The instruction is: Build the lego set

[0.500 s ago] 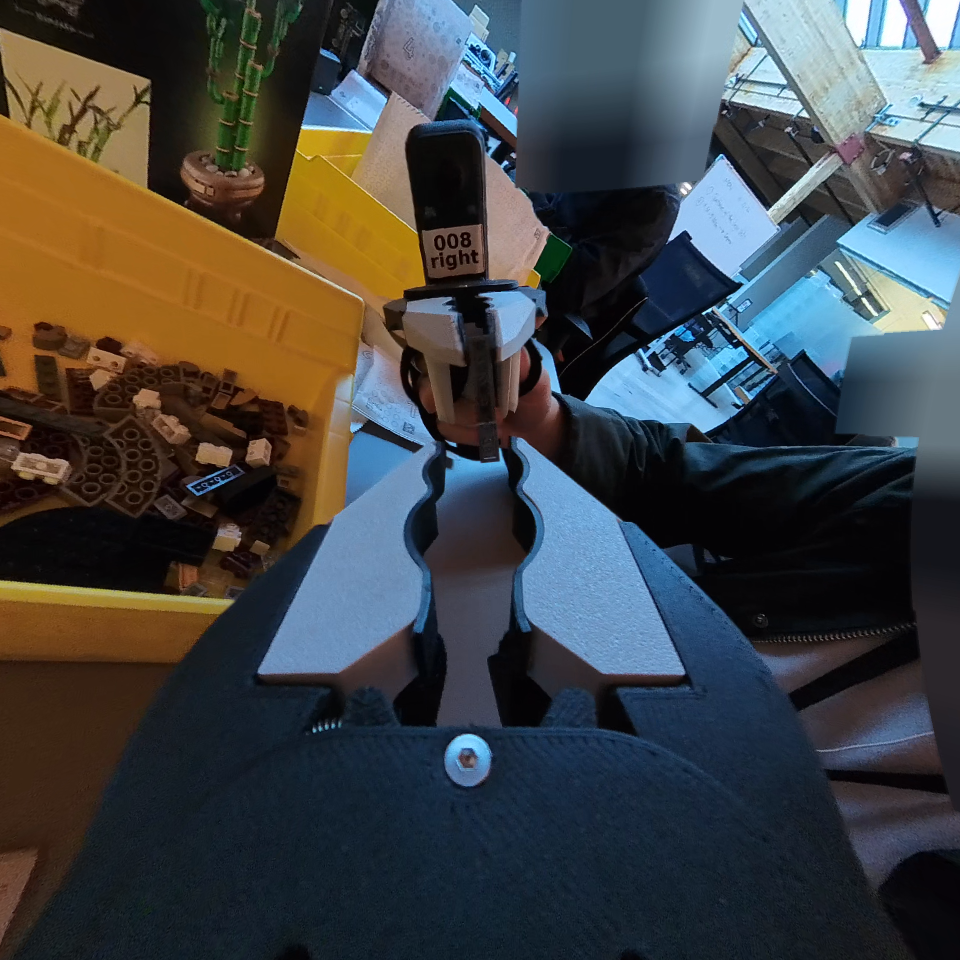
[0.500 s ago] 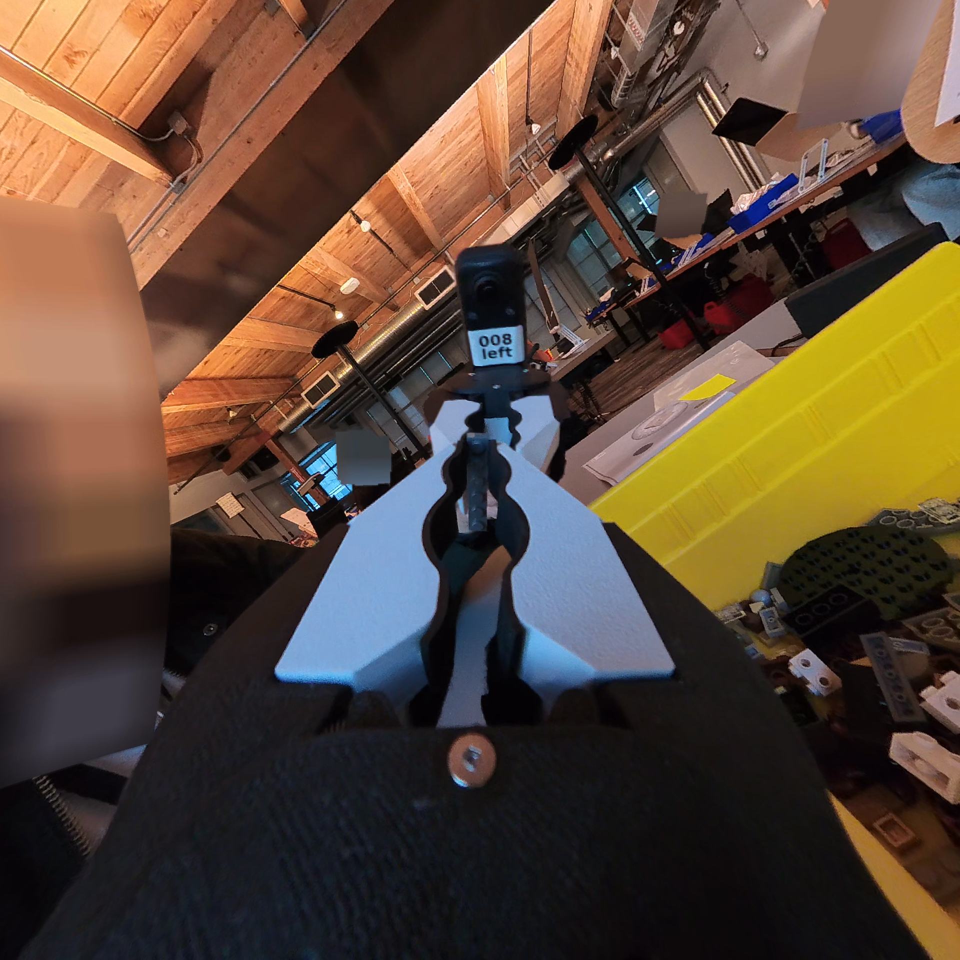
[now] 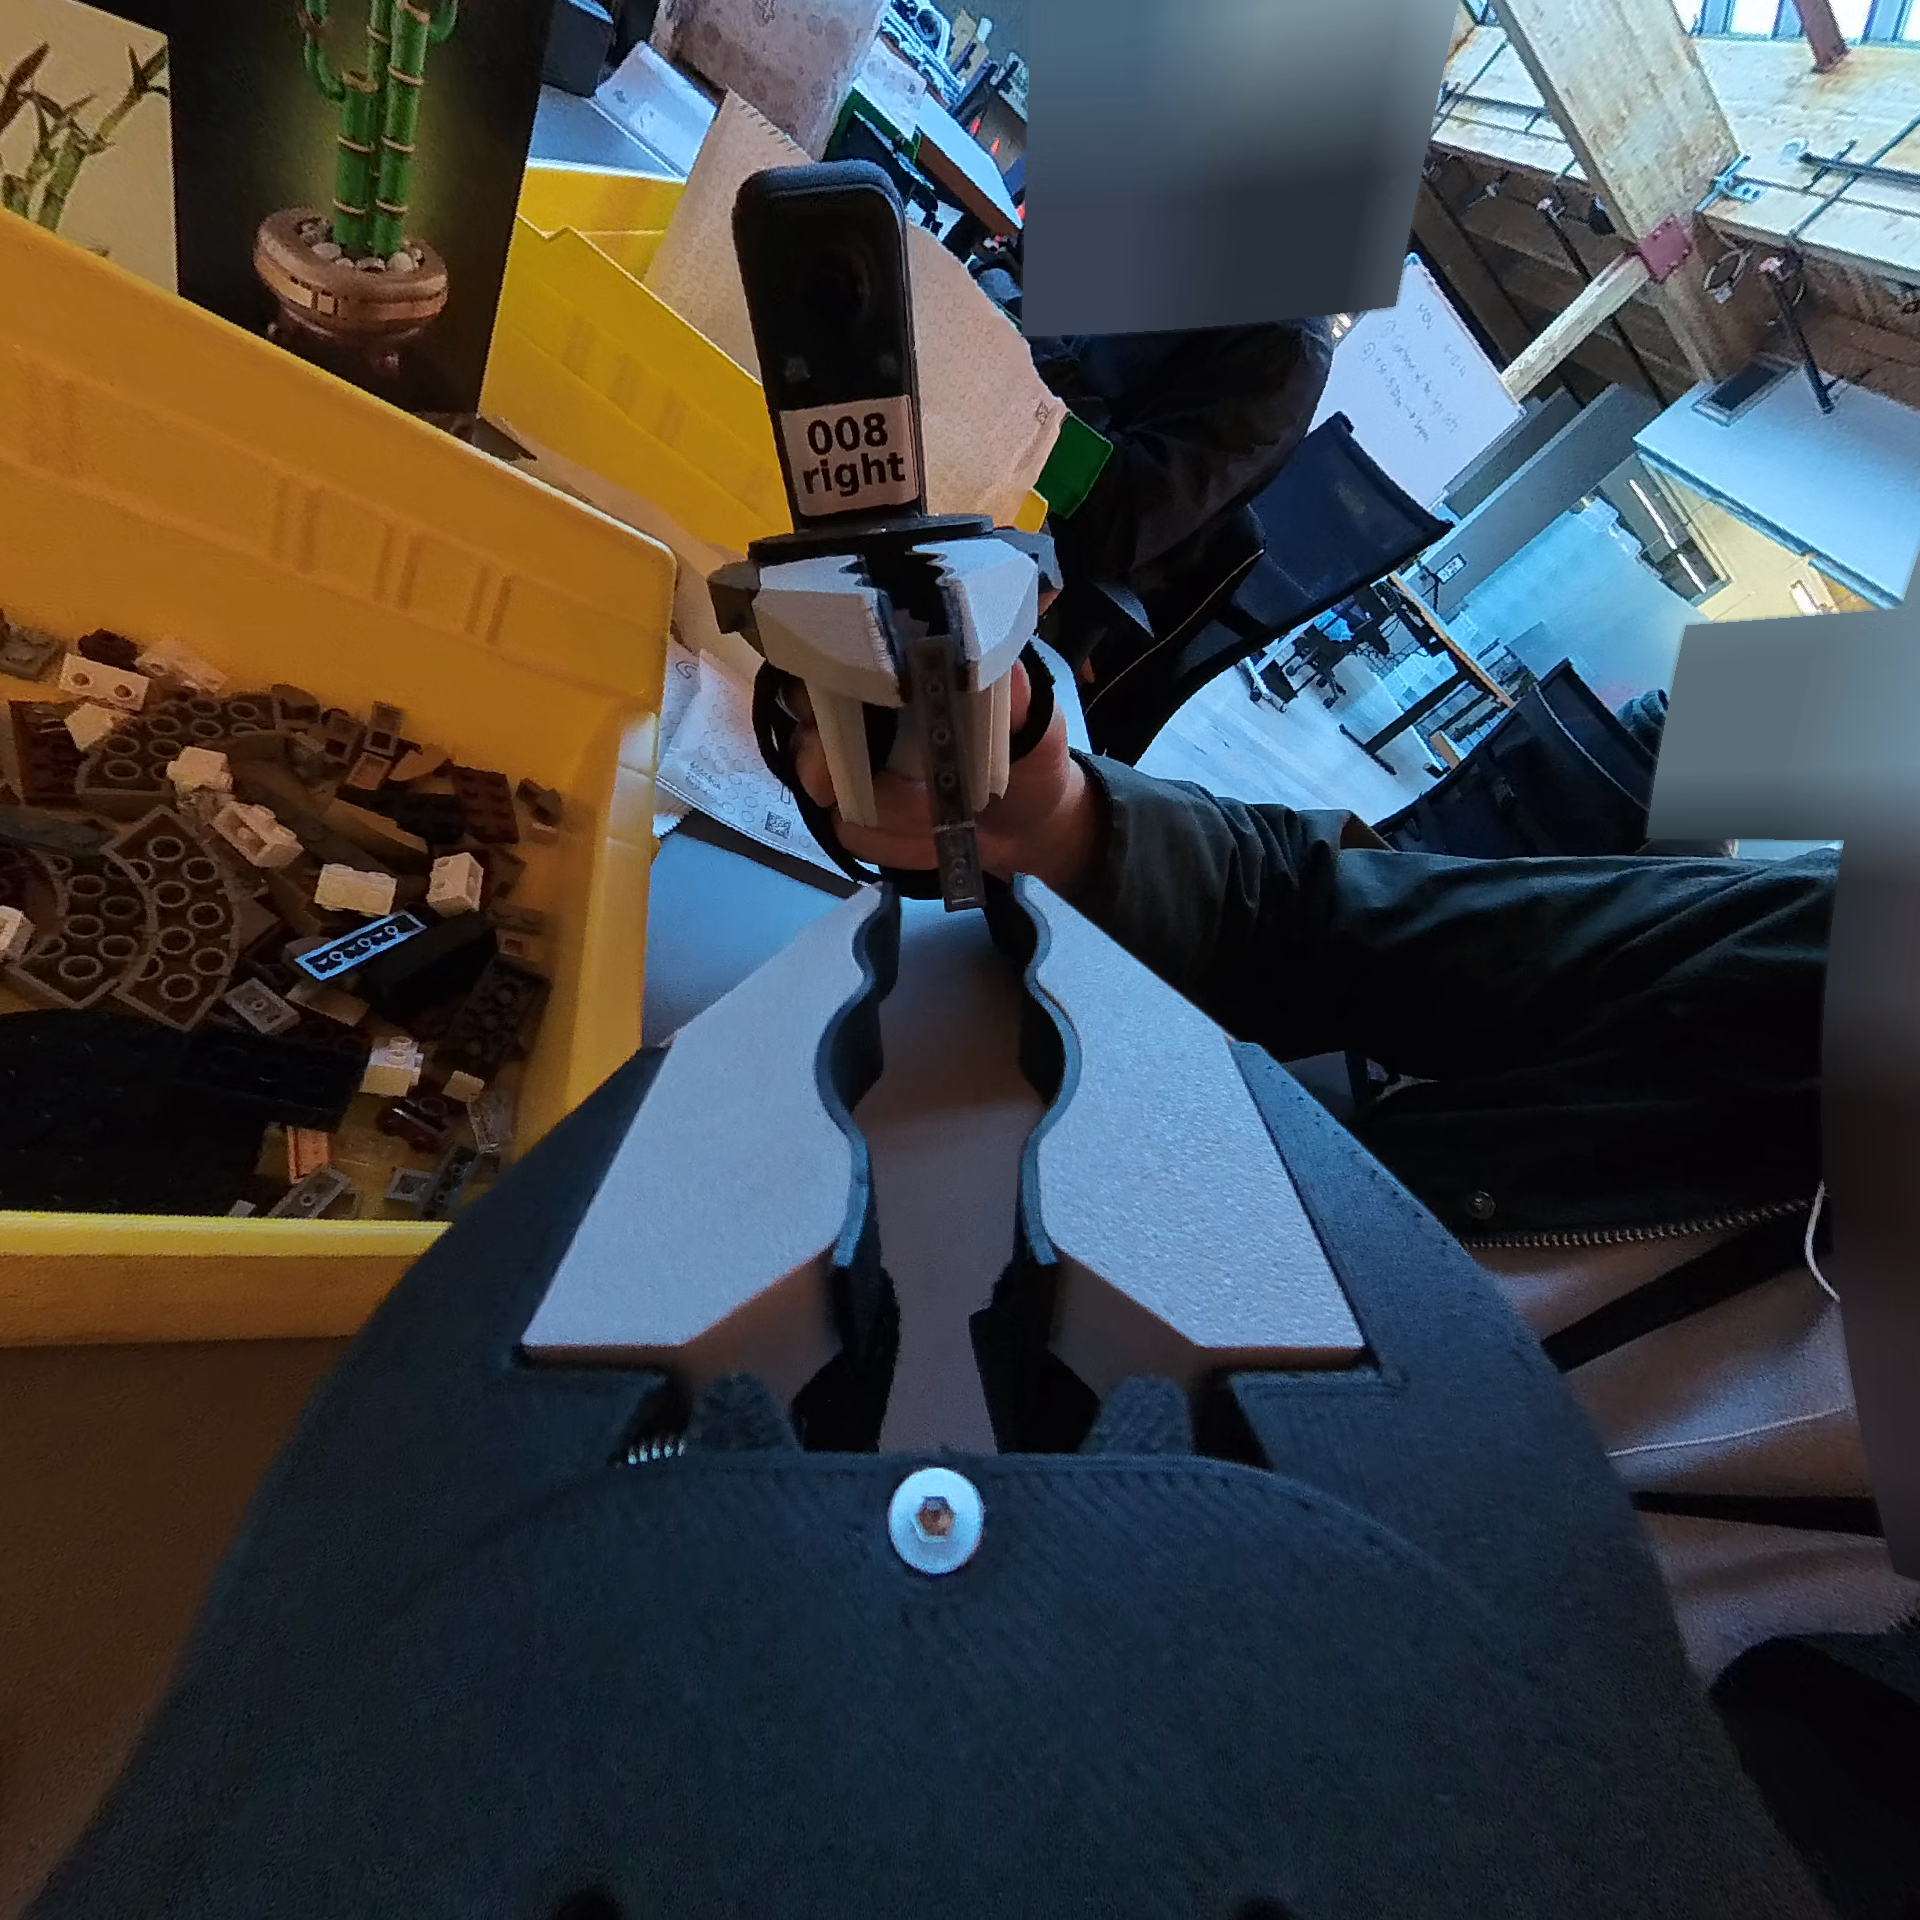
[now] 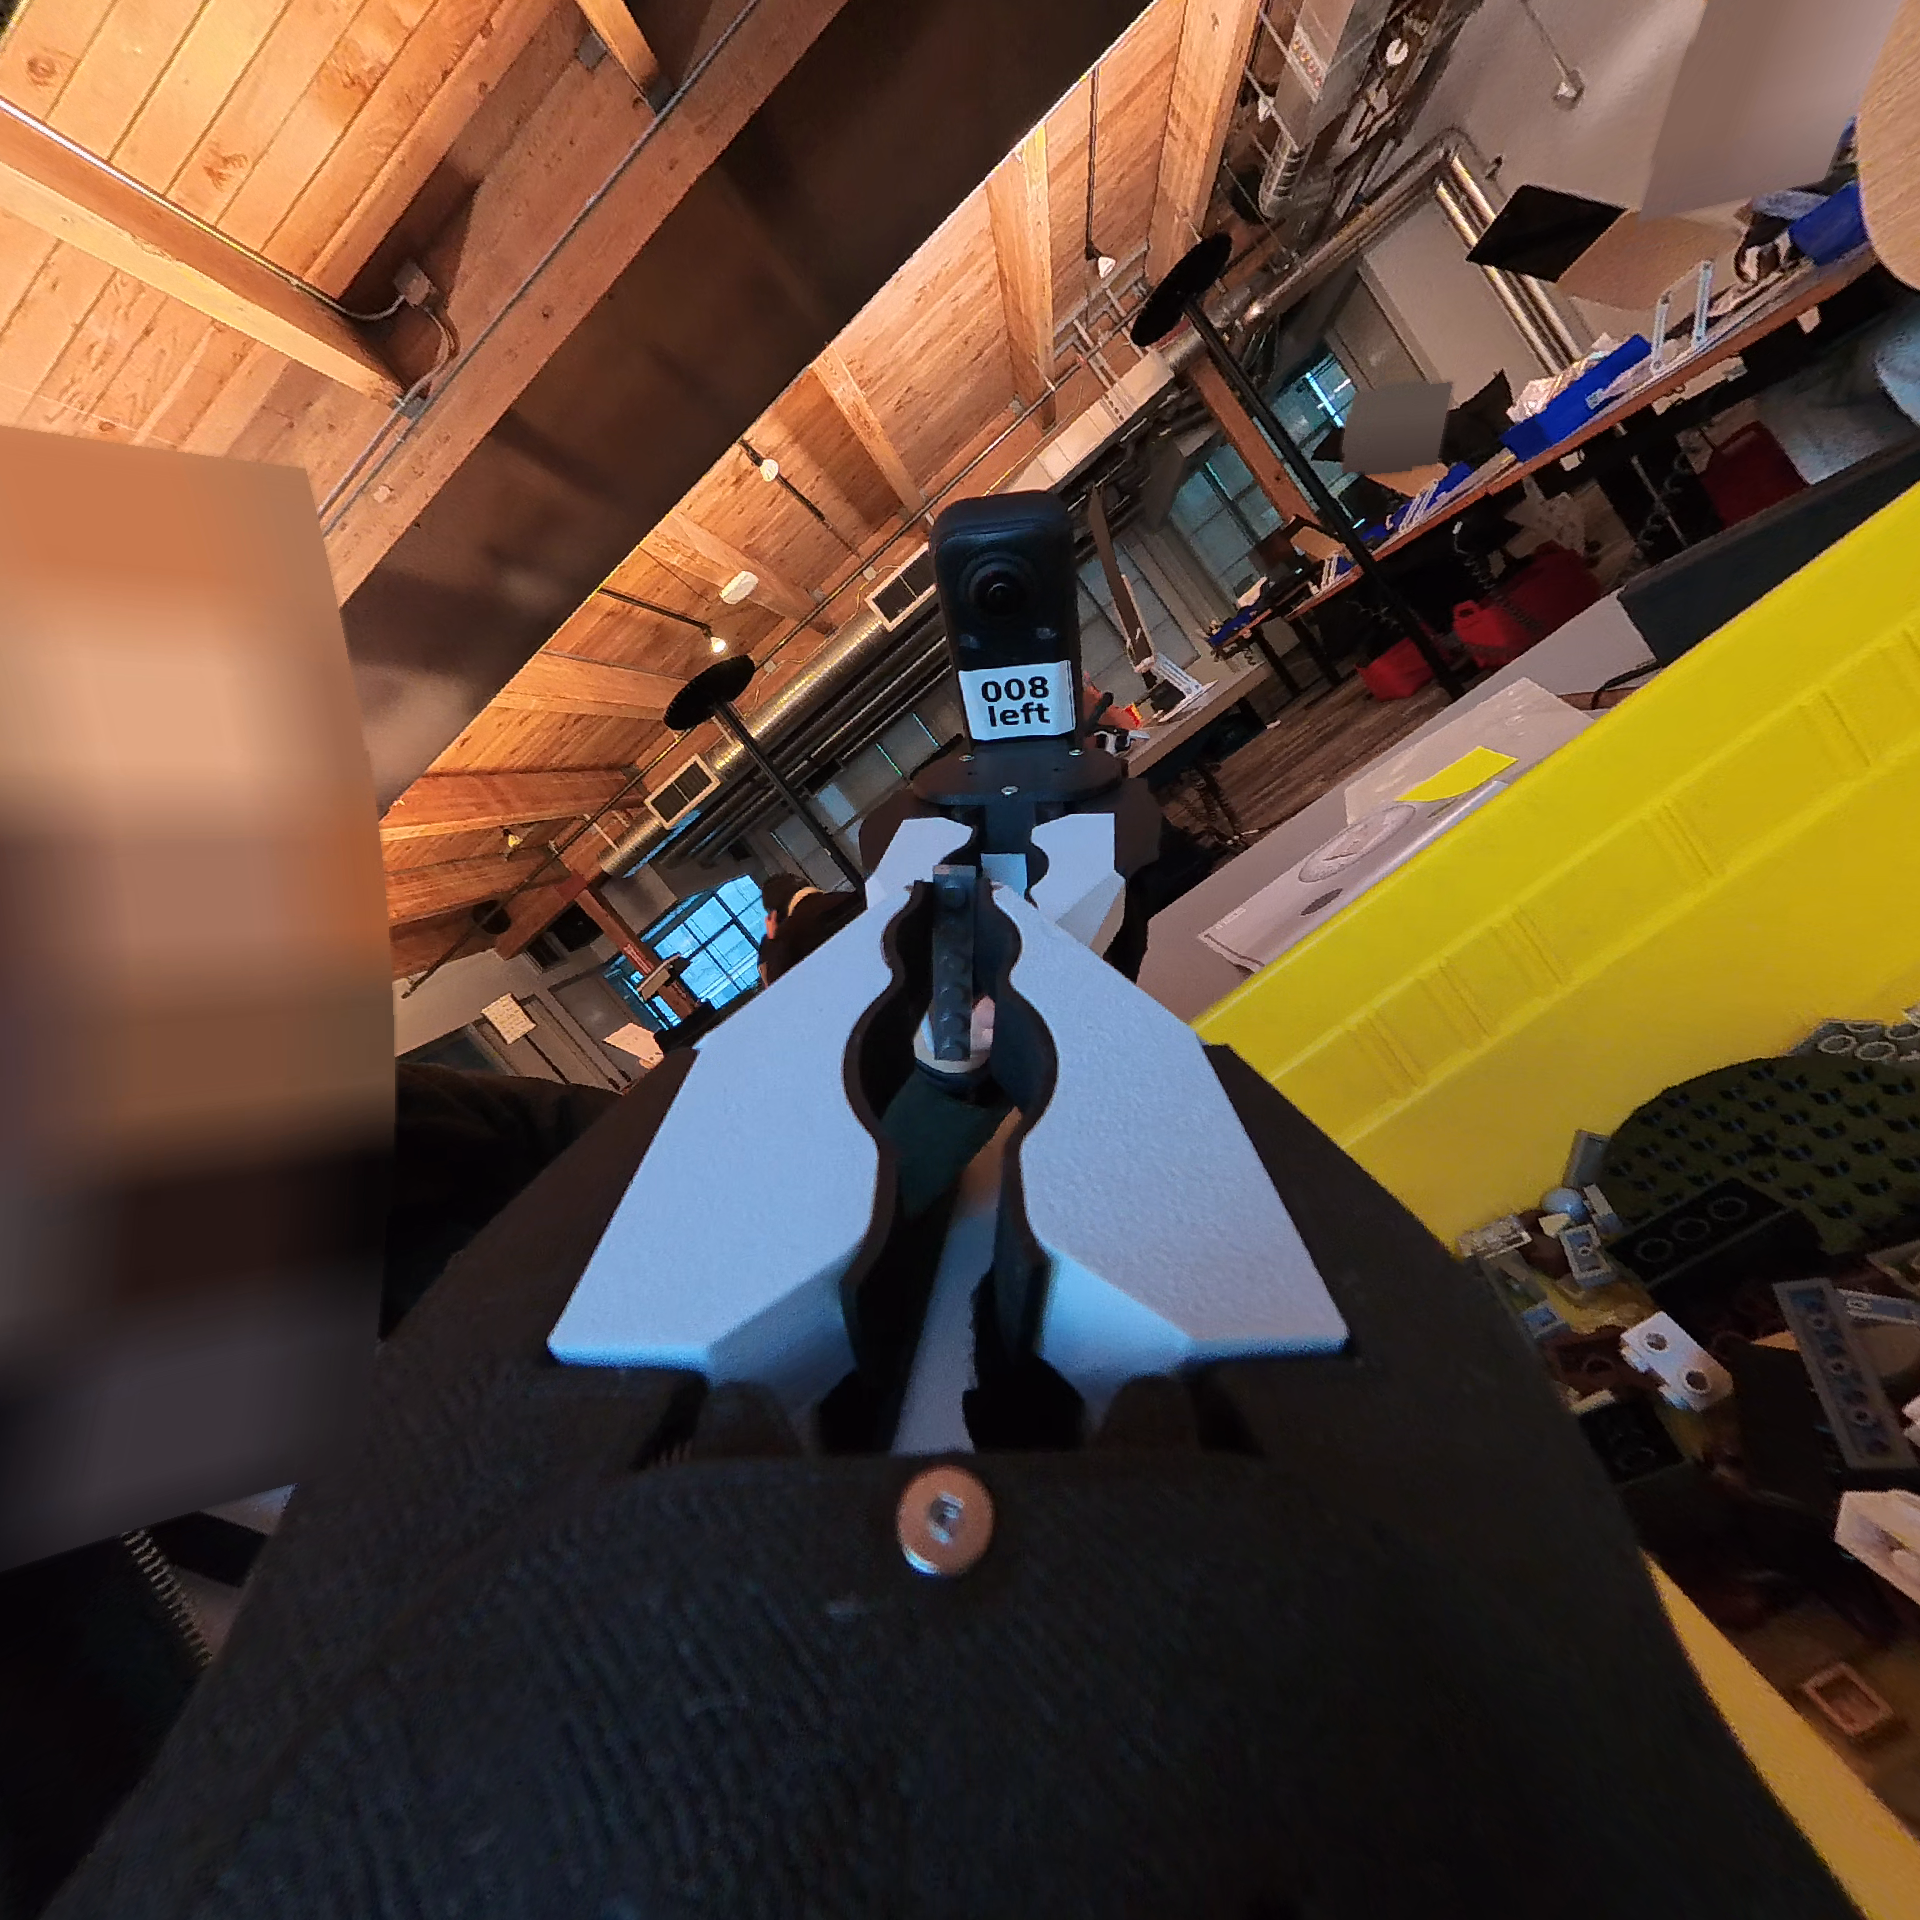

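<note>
Beside the yellow bin (image 3: 343, 582) of loose bricks, my right jaws have brought their pinched dark grey plate (image 3: 951, 774) nearer my gaping left jaws.

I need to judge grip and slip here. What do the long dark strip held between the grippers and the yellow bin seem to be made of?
Strip: apparently hard moulded plastic, dark grey, slightly glossy, with a row of round studs or holes. Yellow bin: looks like rigid plastic, smooth with a soft sheen and moulded ribs.
</note>
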The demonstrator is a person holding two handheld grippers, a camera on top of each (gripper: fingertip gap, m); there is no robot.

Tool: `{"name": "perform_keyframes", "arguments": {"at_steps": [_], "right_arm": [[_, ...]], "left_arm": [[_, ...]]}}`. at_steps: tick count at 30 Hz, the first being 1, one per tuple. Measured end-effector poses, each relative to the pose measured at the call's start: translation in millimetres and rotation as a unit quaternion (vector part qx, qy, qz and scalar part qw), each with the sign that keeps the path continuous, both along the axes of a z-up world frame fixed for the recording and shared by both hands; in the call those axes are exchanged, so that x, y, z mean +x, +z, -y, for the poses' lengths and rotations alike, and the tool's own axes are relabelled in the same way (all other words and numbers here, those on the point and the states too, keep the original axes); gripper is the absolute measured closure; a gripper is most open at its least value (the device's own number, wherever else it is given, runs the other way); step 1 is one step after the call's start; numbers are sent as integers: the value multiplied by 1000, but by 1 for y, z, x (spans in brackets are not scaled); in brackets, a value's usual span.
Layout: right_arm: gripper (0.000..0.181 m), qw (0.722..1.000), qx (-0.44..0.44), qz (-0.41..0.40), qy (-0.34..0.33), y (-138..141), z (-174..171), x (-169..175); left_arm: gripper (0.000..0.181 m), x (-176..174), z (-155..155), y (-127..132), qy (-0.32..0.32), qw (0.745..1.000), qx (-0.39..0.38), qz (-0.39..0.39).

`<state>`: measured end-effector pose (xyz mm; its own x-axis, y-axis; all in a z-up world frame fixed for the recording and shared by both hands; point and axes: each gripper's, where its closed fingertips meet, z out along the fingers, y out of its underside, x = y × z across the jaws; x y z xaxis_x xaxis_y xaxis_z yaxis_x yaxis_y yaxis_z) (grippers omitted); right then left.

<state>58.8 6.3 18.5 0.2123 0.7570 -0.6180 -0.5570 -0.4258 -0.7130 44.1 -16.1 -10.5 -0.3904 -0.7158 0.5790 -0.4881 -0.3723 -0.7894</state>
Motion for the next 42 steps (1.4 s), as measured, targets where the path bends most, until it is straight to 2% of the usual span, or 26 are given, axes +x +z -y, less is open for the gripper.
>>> {"name": "perform_keyframes", "arguments": {"at_steps": [11, 14, 17, 23, 31, 34, 35, 36, 37, 39, 42], "right_arm": [[176, 1000, -9, 1, 5, -3, -1, -2], [176, 1000, -14, -4, 4, -4, -2, -1], [176, 1000, -18, -7, 6, -5, -3, -1], [176, 1000, -19, -1, 6, -7, -3, -3], [176, 1000, -12, 17, -3, -9, -5, -6], [156, 998, -17, 51, -14, -17, -8, -12], [161, 998, -17, 58, -10, -19, -7, -15], [173, 998, -14, 60, -3, -19, -5, -18], [176, 998, -16, 59, -1, -19, -5, -20], [177, 998, -28, 62, -2, -21, -6, -19], [177, 998, -23, 58, 30, -14, 2, -24]], "left_arm": [[171, -1, -2, 4, -6, 1000, -29, 9], [176, -2, -10, 9, 6, 999, -47, 18], [175, -4, -14, 12, 12, 998, -50, 24], [170, 0, -4, 2, -3, 999, -34, 3], [175, 1, -3, -7, 1, 1000, 5, -4], [175, 1, -7, -3, 13, 1000, 14, 4], [175, 1, -8, -4, 15, 1000, 18, 1], [175, 1, -9, -4, 17, 1000, 21, 0], [175, 1, -9, -5, 20, 1000, 23, -2], [175, 1, -9, -7, 20, 999, 25, -5], [175, -5, 0, 3, -15, 1000, -23, 6]]}}
